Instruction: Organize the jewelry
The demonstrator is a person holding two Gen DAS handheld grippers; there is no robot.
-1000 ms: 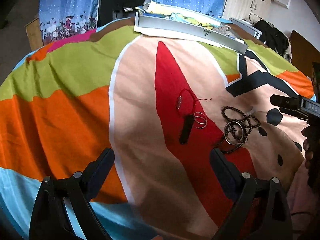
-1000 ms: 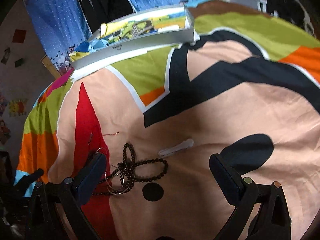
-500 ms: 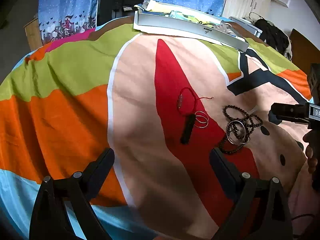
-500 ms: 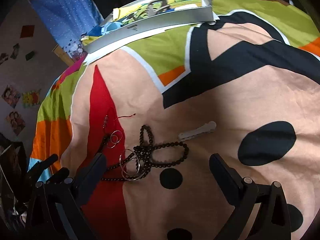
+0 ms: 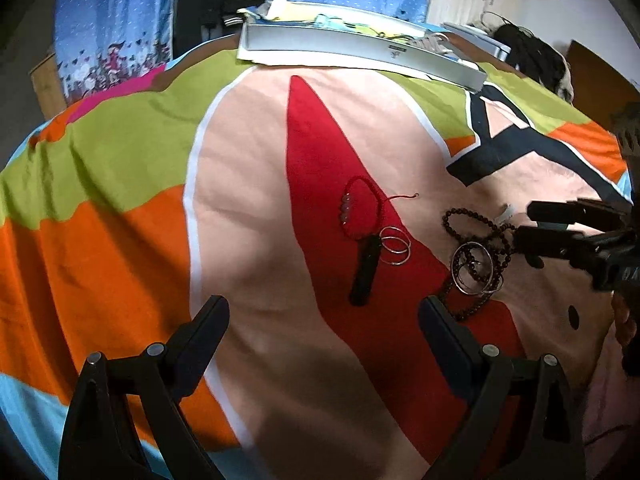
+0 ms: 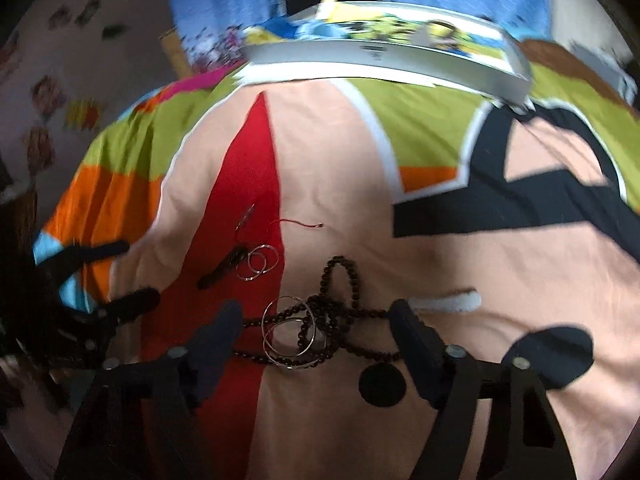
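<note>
Jewelry lies on a colourful bedspread [image 5: 120, 160]. A dark bead necklace [image 5: 476, 248] [image 6: 340, 259] is tangled with silver bangles [image 5: 472, 268] [image 6: 290, 334]. Left of it are small silver hoops [image 5: 396, 250] [image 6: 260, 266], a black bar clip [image 5: 366, 272] [image 6: 218, 272] and a red cord bracelet [image 5: 360, 212]. A white clip [image 6: 444, 302] lies to the right. My right gripper [image 6: 316, 320] [image 5: 528, 226] is open, low over the necklace and bangles, its fingers either side of them. My left gripper [image 5: 322, 312] [image 6: 140, 270] is open and holds nothing, short of the black clip.
A long grey tray [image 5: 360, 46] [image 6: 380, 54] with colourful contents sits at the far edge of the bed, blue curtains behind it. A hand [image 5: 626, 320] holds the right gripper at the right edge. The bedspread around the jewelry is bare.
My right gripper has swung left and closer, from beside the bead necklace to straddling it and the bangles. The left gripper has barely shifted.
</note>
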